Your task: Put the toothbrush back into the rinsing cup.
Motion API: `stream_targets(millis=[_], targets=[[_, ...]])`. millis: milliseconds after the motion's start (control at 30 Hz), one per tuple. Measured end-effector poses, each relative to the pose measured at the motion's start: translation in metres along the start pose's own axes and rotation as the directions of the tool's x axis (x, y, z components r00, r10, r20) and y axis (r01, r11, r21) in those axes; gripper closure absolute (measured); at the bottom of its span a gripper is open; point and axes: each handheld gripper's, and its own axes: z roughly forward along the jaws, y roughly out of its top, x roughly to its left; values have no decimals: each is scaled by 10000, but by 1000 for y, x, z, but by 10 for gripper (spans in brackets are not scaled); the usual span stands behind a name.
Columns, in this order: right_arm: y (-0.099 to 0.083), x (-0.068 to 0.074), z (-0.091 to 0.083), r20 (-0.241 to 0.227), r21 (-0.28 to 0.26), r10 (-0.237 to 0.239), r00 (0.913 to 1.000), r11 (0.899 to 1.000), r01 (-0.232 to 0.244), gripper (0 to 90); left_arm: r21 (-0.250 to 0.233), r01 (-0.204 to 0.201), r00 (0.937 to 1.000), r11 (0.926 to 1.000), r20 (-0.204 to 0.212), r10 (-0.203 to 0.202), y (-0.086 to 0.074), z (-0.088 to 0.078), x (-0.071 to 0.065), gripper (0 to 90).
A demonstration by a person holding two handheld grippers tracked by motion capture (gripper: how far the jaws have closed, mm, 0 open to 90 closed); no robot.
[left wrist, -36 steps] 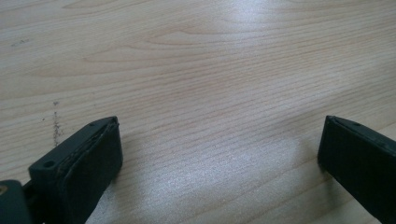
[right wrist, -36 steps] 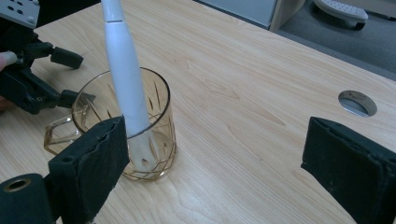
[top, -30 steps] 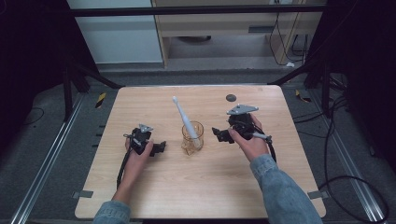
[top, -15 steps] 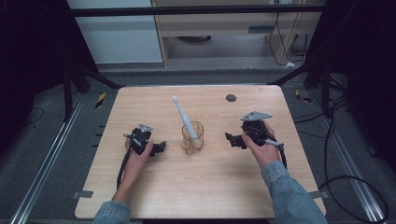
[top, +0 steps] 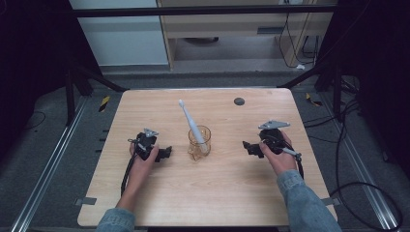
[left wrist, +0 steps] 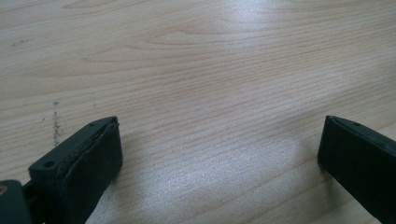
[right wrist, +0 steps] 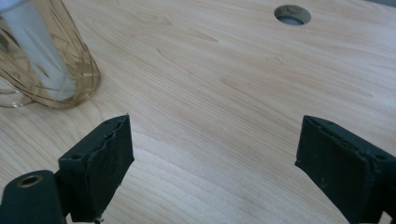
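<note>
An amber glass [top: 199, 143] stands at the middle of the wooden table [top: 217, 193], with a white electric toothbrush [top: 188, 120] leaning in it, head up and to the back left. My left gripper [top: 168, 152] rests on the table left of the glass, its jaws wide apart over bare wood [left wrist: 219, 140]. My right gripper [top: 248, 147] sits low over the table, right of the glass and pointing at it. Its jaws have just been closing a little but stay open, nothing between them [right wrist: 215, 135]. The glass [right wrist: 46, 65] and the toothbrush handle [right wrist: 39, 51] appear off its left jaw.
A round cable hole [top: 239, 101] lies in the tabletop behind the right gripper, also seen in the right gripper view [right wrist: 293, 14]. Cables trail from both grippers toward the near edge. Dark floor, rails and a cabinet surround the table.
The right hand has drawn back to the right, away from the glass, and sunk toward the table. The left hand, the glass and the toothbrush have stayed put.
</note>
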Motion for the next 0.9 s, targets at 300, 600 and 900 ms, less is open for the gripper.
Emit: stream_targets(millis=[300, 600, 900], targets=[[-15, -12, 8, 171, 396, 286, 9994, 9988, -293, 114, 0, 0, 10000, 10000, 1, 0, 0, 0, 0, 0], [-25, -25, 17, 298, 685, 498, 9983, 9963, -518, 112, -2, 0, 10000, 10000, -1, 0, 0, 0, 0, 0], [-30, -33, 25, 446, 795, 671, 9968, 9943, -705, 110, 0, -1, 10000, 10000, 0, 1, 0, 0, 0, 0]])
